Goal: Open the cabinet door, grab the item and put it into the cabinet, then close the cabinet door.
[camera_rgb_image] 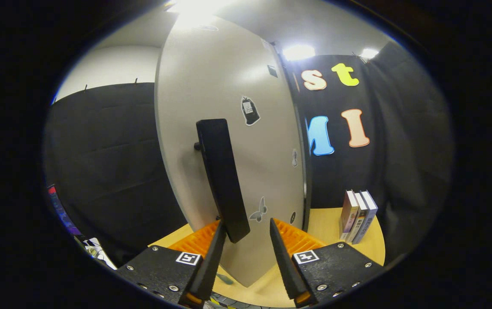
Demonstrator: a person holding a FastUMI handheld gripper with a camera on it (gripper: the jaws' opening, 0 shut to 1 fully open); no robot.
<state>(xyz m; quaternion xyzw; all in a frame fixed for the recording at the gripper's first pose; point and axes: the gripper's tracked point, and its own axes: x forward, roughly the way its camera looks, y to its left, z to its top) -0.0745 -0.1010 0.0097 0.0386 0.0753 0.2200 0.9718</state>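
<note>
The pale cabinet door [211, 86] stands upright just ahead of me, seen at an angle, with several small stickers on it. A long black vertical handle [220, 171] is fixed to its face. My gripper [247, 223] is open, and the handle's lower end sits between the fingertips, close to the left finger [214, 253]; the right finger [282, 253] is apart from it. Three books [357, 216] stand upright on the wooden tabletop [323, 223], beyond the fingers to the right of the door. I cannot tell how far the door is swung.
The door's right edge meets a dark vertical strip of the cabinet [305, 171]. Black cloth walls close in the booth behind and on both sides. Papers and coloured clutter [93, 249] lie low to the left, past the table's edge.
</note>
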